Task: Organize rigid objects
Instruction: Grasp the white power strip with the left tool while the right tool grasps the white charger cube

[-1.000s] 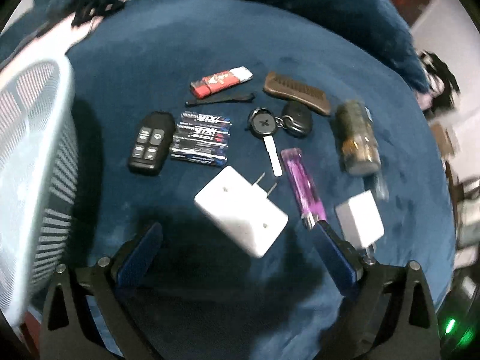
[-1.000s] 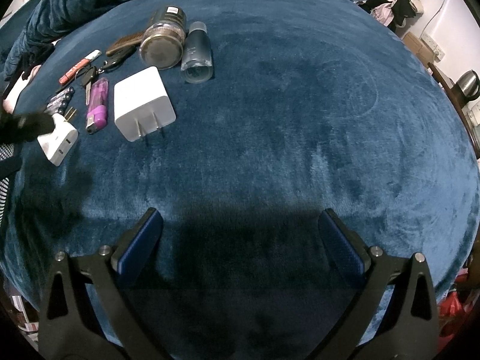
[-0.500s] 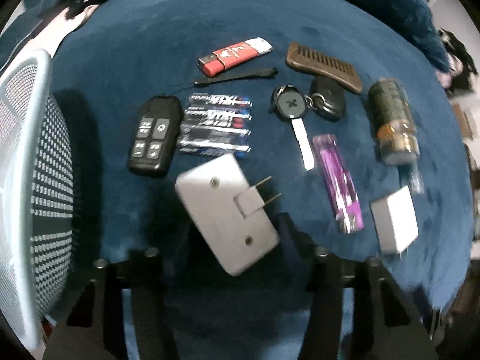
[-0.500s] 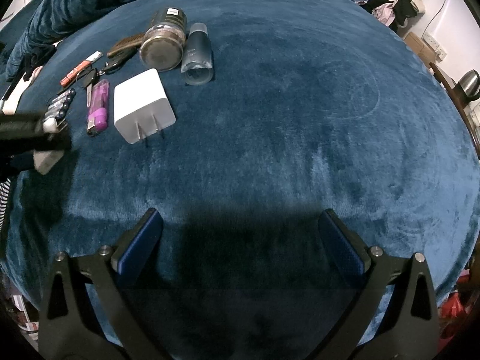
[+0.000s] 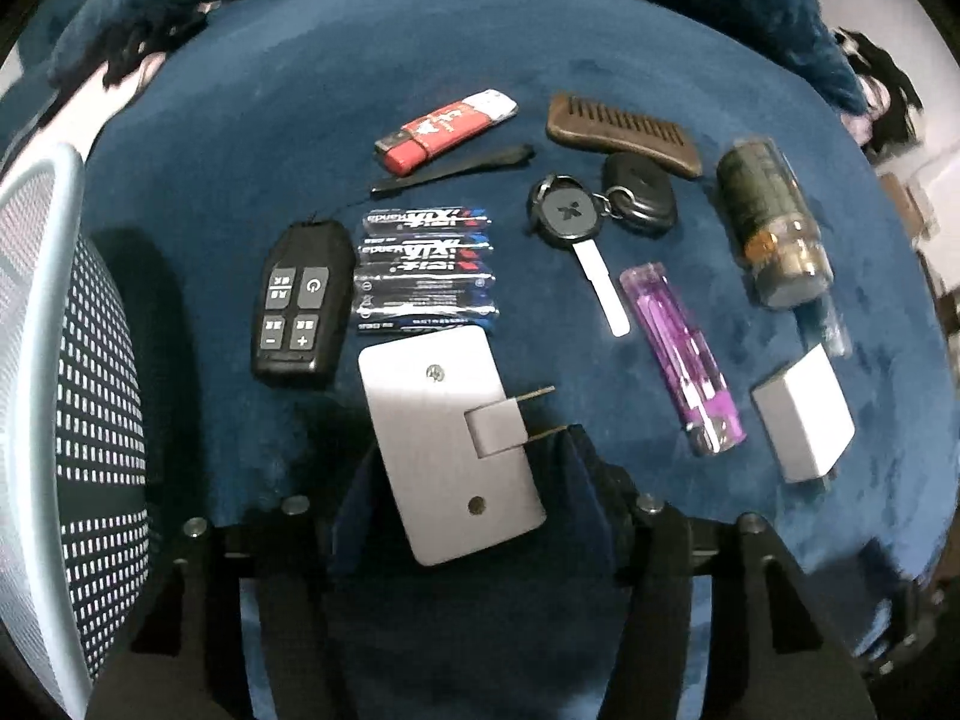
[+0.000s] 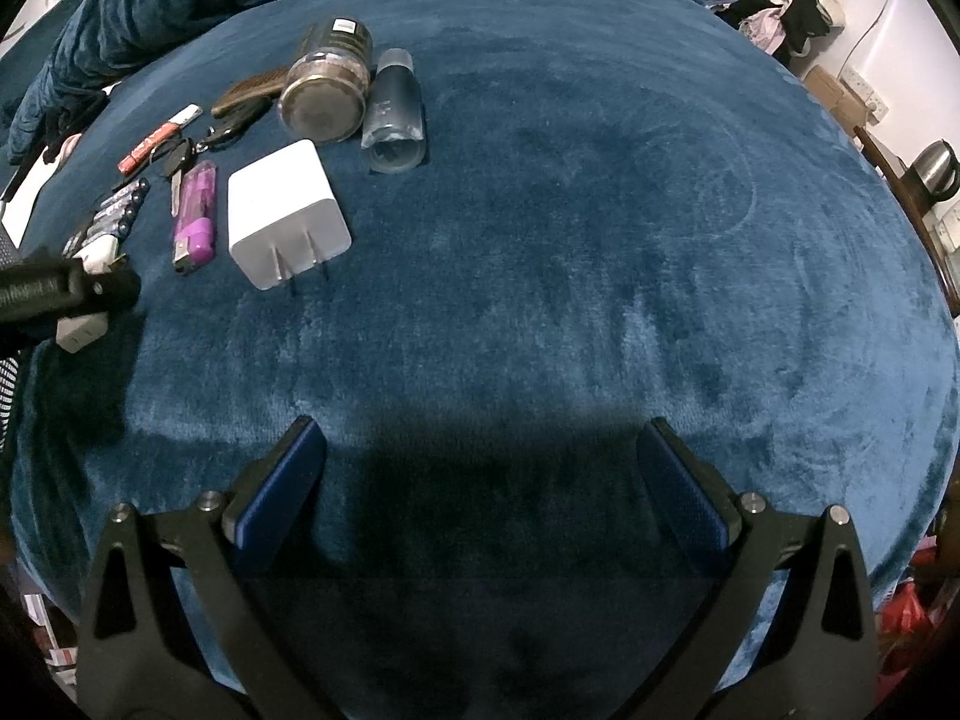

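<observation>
My left gripper [image 5: 465, 492] is shut on a flat white plug adapter [image 5: 447, 438] and holds it above the blue cloth; it also shows at the left edge of the right wrist view [image 6: 78, 300]. On the cloth lie a black remote [image 5: 300, 303], several batteries [image 5: 423, 270], a red USB stick [image 5: 447, 126], a key with fob [image 5: 585, 222], a brown comb [image 5: 621, 132], a purple lighter [image 5: 681, 357], a jar [image 5: 774, 222] and a small white charger [image 5: 804, 420]. My right gripper [image 6: 483, 486] is open and empty over bare cloth.
A white mesh basket [image 5: 54, 396] stands at the left in the left wrist view. A white charger [image 6: 285, 222], a jar [image 6: 327, 93] and a dark bottle [image 6: 393, 114] lie at the upper left in the right wrist view. Clothes and a kettle [image 6: 933, 171] are beyond the cloth's right edge.
My left gripper has closed on the white plug adapter and lifted it off the cloth. The right gripper has not moved.
</observation>
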`<state>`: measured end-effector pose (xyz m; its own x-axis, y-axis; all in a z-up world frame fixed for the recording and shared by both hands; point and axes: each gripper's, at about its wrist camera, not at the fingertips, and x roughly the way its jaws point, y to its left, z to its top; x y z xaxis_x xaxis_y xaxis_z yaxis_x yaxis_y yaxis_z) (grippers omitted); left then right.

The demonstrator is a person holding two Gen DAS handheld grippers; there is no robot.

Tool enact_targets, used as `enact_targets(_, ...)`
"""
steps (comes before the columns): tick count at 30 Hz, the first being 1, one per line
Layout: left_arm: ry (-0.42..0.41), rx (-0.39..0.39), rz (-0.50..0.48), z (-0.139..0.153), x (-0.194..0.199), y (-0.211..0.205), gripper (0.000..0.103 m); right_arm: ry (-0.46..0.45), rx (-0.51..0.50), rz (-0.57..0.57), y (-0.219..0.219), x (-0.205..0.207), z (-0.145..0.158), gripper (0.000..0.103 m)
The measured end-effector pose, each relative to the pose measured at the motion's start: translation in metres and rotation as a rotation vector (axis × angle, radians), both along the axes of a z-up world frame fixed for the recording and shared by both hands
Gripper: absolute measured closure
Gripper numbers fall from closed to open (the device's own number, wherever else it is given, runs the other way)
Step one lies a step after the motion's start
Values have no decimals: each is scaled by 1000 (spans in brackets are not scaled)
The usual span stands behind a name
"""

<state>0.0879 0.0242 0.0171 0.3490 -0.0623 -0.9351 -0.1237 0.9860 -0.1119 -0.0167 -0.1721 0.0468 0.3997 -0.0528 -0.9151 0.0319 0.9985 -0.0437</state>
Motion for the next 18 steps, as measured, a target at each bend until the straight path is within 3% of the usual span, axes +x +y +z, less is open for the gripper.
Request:
enact_targets(4, -19, 12, -75, 4, -8, 3, 54, -47, 35, 17, 0, -4, 13, 0)
enact_targets(9, -26, -51, -93, 9, -26, 29, 55, -94, 120, 120, 14, 13, 32, 0)
enact_targets(10, -26, -63, -91, 14, -42, 44, 55, -96, 116, 146, 20, 19, 35, 1)
enact_targets(14, -21, -85, -91, 15, -40, 52, 54, -75, 39, 240, 48, 46, 41, 3)
enact_targets(18, -15, -107, -84, 12, -42, 56, 53, -27, 13, 261, 59, 64, 34, 12)
